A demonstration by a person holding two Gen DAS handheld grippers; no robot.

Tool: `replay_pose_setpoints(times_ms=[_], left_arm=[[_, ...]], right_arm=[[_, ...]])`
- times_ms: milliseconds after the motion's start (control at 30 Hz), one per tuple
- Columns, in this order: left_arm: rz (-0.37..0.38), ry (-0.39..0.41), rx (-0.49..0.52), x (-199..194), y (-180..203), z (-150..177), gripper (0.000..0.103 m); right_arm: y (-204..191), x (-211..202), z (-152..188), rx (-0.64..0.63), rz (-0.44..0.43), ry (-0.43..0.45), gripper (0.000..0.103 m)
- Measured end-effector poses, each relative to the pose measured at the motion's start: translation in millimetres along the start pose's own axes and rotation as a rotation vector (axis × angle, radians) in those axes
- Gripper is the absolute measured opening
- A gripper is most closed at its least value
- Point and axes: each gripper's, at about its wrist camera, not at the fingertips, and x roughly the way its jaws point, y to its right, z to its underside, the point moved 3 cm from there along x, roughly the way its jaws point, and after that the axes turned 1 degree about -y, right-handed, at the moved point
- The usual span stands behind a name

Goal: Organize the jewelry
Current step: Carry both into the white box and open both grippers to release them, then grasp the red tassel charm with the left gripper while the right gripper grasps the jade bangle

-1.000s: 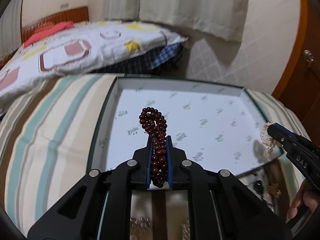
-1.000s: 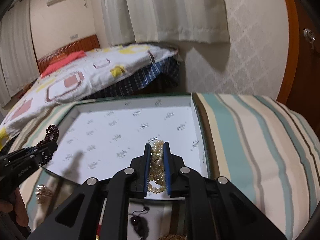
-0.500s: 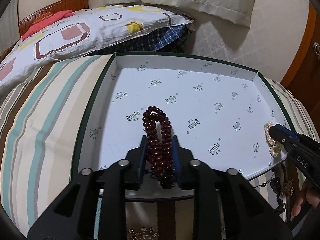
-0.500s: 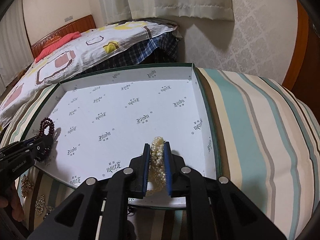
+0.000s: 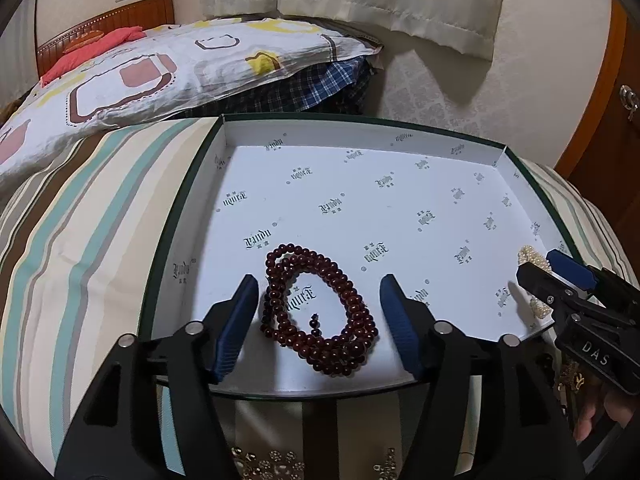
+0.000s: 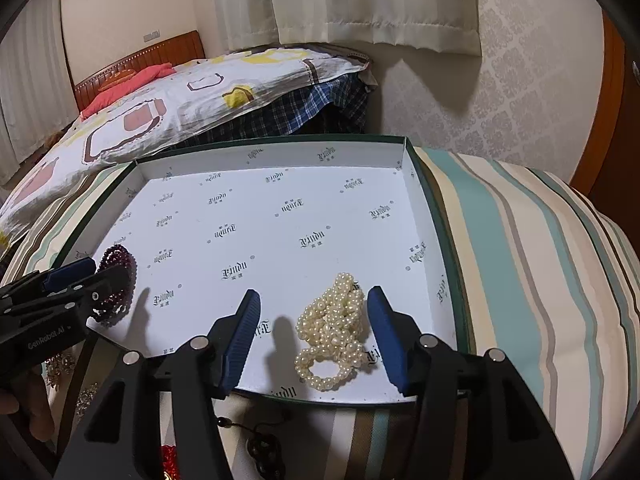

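A dark red bead necklace [image 5: 320,312] lies coiled on the floor of the white printed box [image 5: 400,184], at its near left. My left gripper [image 5: 316,320] is open, its blue pads on either side of the necklace. A cream pearl necklace [image 6: 334,334] lies bunched at the box's near right. My right gripper [image 6: 312,330] is open around it. The red beads [image 6: 116,284] show partly behind my left gripper in the right wrist view. The pearls [image 5: 534,264] show partly behind my right gripper in the left wrist view.
The box sits on a striped cloth [image 6: 540,280]. More jewelry lies on the cloth in front of the box: sparkly pieces [image 5: 264,460], a dark pendant [image 6: 260,446] and red beads [image 6: 170,462]. A bed with a patterned quilt [image 5: 140,68] stands behind.
Both grippers moved down into the box and opened. The red beads and the pearls, held a second ago, now lie loose on the box floor.
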Motion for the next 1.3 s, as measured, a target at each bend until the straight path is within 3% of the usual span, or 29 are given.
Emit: replay_pose_setpoints(times_ms=[400, 667, 1033, 1300], left_arm=[[-0.018, 0.118, 0.005, -49, 6, 7, 0.078], [-0.048, 0.188, 0.019, -96, 5, 37, 0.078], [-0.089, 0.198, 0.003, -140, -12, 91, 0.078], [-0.121, 0.173, -0.012, -156, -28, 128, 0.078]], right_arm=[[-13, -38, 3, 0.002, 0.017, 0.08, 0.06], [-30, -74, 33, -0.005, 0.03, 0.112, 0.064], [-69, -109, 105, -0.039, 0.021, 0.132, 0.068], [-87, -111, 125, -0.073, 0.017, 0.116, 0.078]])
